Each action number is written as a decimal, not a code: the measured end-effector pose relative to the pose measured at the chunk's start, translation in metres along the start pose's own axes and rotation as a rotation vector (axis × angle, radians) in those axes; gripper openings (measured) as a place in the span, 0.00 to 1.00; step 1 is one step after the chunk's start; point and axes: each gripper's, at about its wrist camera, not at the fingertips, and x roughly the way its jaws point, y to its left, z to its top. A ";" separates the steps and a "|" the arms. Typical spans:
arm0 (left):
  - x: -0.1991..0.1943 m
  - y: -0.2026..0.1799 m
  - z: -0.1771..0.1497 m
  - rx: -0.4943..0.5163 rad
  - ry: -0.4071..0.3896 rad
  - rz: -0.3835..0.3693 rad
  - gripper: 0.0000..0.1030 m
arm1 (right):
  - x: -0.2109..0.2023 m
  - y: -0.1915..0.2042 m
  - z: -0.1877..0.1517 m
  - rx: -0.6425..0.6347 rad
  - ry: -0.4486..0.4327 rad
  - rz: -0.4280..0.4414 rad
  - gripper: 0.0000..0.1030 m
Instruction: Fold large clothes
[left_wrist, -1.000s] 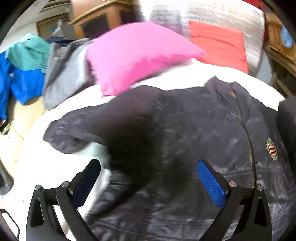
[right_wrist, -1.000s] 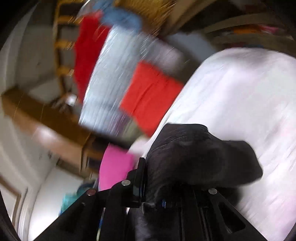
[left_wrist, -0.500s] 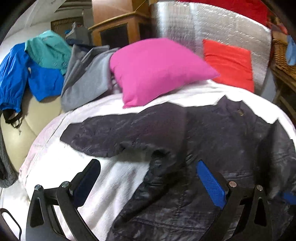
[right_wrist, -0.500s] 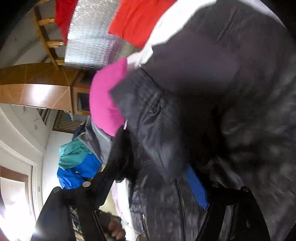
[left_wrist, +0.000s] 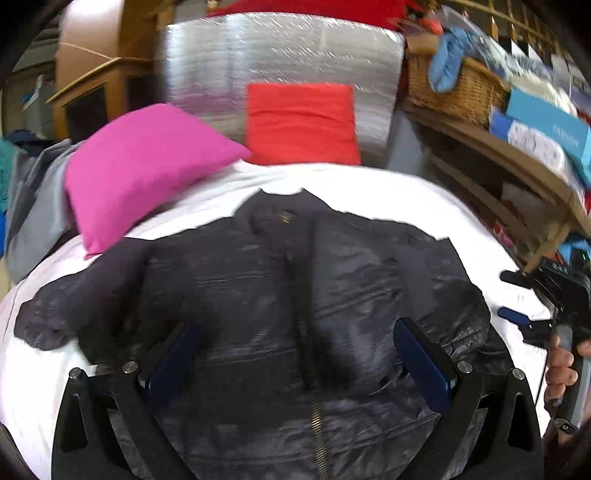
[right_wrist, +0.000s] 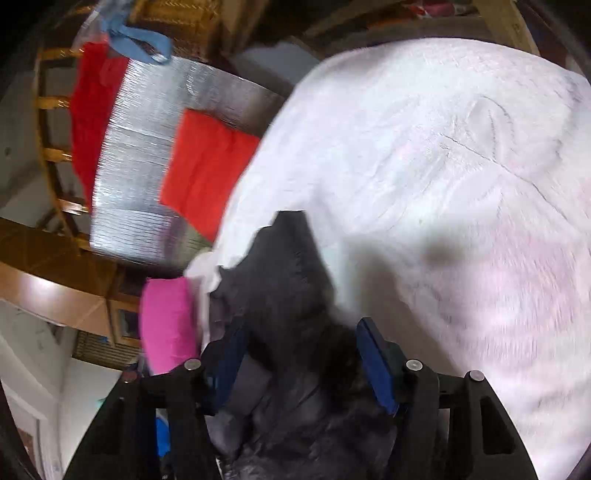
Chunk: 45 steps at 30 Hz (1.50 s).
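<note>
A dark zip-up jacket (left_wrist: 258, 295) lies front-up on a white bed cover (left_wrist: 406, 192), collar toward the pillows. Its right sleeve is folded in over the chest; its left sleeve lies out to the left. My left gripper (left_wrist: 295, 354) is open and empty, hovering over the jacket's lower front. My right gripper (right_wrist: 299, 350) is open, its blue pads either side of the jacket's edge (right_wrist: 288, 280) without pinching it. The right gripper also shows in the left wrist view (left_wrist: 524, 295), at the bed's right side.
A pink pillow (left_wrist: 140, 162) and a red pillow (left_wrist: 303, 122) lie at the bed's head against a silver panel (left_wrist: 280, 62). Grey and teal clothes (left_wrist: 29, 195) are piled at the left. Wooden shelves with a wicker basket (left_wrist: 458, 88) stand to the right.
My right gripper carried the right sleeve across onto the chest, let it go and drew back to the bed's right side. My left gripper swung right to centre over the jacket.
</note>
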 end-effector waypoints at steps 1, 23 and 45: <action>0.007 -0.006 -0.001 0.004 0.011 -0.001 1.00 | 0.009 -0.001 0.005 -0.008 0.010 -0.016 0.63; 0.054 0.081 -0.015 -0.125 0.165 0.025 0.35 | 0.045 0.005 -0.018 -0.164 0.110 -0.183 0.24; 0.048 -0.020 -0.002 0.110 0.025 0.069 0.85 | 0.050 0.003 -0.028 -0.140 0.095 -0.222 0.27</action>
